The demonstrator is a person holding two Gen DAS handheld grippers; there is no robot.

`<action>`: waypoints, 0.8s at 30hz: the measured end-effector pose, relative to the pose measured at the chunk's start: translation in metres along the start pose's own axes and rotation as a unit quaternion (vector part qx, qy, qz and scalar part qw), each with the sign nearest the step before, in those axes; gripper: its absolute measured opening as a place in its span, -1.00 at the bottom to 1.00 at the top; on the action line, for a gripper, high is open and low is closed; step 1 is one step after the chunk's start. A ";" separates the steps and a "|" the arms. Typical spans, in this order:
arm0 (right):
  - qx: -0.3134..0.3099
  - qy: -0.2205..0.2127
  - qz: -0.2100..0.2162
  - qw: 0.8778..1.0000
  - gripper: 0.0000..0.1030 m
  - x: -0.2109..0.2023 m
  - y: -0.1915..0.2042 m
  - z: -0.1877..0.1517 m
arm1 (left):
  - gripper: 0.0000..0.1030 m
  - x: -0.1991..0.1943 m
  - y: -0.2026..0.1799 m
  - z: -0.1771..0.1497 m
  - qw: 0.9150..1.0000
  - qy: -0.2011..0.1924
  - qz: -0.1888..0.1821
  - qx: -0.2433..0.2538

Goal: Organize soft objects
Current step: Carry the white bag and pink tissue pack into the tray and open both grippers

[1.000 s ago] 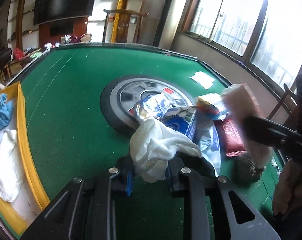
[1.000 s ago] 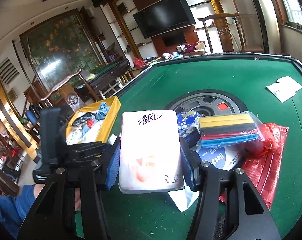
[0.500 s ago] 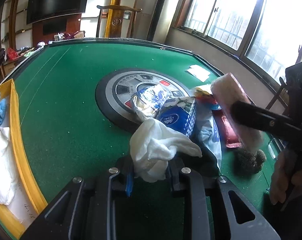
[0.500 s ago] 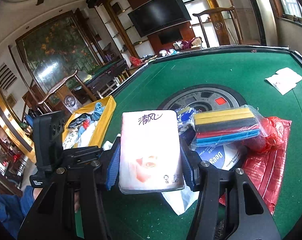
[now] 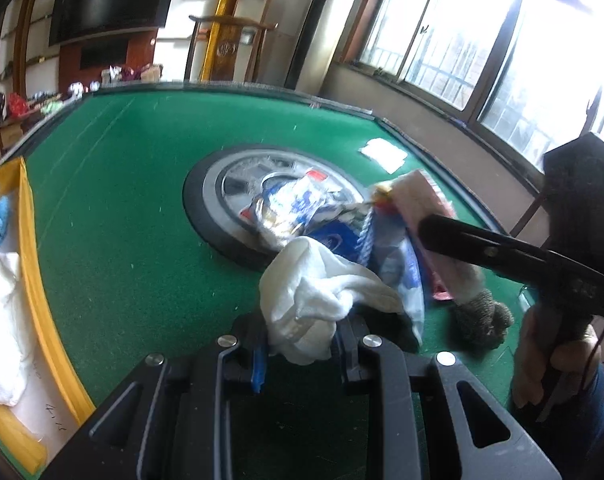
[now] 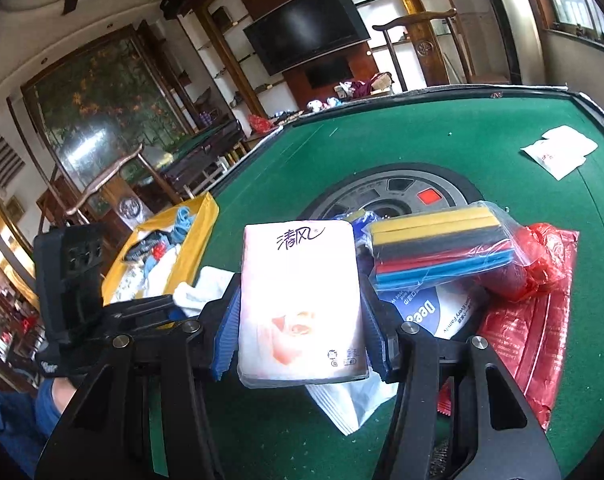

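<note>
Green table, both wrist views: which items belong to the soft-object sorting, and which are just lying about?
Job:
- white cloth, clamped in left gripper
- tissue pack, clamped in right gripper
- yellow bin already holding cloths
- bagged sponges

Lying about:
- red plastic bag
- steel-wool scrubber
- white packet
- round centre panel

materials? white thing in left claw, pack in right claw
White cloth: looks like soft cotton or terry, matte, with limp folds and a fuzzy surface. Tissue pack: thin glossy plastic film printed pink and white, with glare on its face; probably paper tissues inside.
</note>
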State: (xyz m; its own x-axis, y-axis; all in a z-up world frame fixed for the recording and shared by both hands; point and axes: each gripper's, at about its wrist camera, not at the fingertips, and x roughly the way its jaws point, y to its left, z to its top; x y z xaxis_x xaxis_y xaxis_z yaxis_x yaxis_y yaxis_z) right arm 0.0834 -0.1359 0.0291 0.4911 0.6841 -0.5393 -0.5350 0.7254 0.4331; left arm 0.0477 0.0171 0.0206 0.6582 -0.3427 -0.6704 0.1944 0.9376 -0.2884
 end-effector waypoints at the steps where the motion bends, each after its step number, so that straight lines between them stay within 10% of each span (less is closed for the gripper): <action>1: 0.008 -0.007 0.000 1.000 0.04 -0.001 -0.001 0.000 | -0.51 -0.003 -0.002 0.000 1.000 -0.006 0.000 0.004; 11: 0.050 -0.065 -0.005 0.997 0.04 -0.031 0.021 -0.010 | -0.51 -0.054 -0.006 -0.012 0.998 -0.066 -0.019 -0.008; 24: -0.017 -0.005 0.060 0.998 0.04 0.010 0.111 -0.010 | -0.50 -0.147 0.076 -0.027 0.987 -0.129 0.032 -0.093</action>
State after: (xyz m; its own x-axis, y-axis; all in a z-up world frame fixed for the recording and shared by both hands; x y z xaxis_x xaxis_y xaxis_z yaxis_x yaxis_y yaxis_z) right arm 0.0224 -0.0498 0.0647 0.4286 0.7669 -0.4777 -0.6138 0.6351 0.4688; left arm -0.0540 0.1366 0.0786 0.8329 -0.2334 -0.5018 0.0245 0.9214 -0.3878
